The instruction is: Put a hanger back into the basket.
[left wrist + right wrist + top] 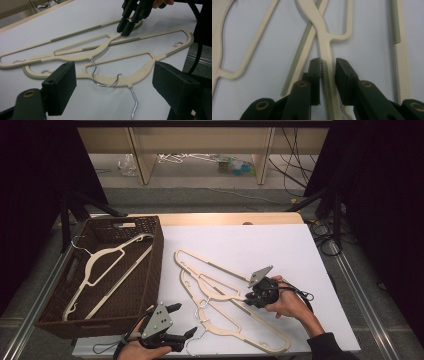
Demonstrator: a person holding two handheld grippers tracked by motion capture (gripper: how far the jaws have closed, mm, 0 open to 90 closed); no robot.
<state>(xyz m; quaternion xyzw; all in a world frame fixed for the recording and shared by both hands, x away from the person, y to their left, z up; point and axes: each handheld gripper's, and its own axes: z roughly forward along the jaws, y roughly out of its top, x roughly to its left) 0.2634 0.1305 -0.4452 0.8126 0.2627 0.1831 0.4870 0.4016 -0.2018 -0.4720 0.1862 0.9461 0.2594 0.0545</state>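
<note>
Three cream plastic hangers (216,290) with wire hooks lie overlapped on the white sheet (280,245). My right gripper (248,298) reaches in from the right, and its jaws are shut on one ribbed arm of a hanger (327,75), one pad on either side. In the left gripper view the same gripper (125,26) pinches that hanger (100,47) at the far side. My left gripper (184,319) is wide open near the table's front edge, just short of the wire hooks (100,80), with nothing between its pads.
A dark wicker basket (155,265) stands on the left of the table with another cream hanger (91,265) inside. The sheet's right and far parts are bare. Beyond the table are a wooden shelf frame and cables on the floor.
</note>
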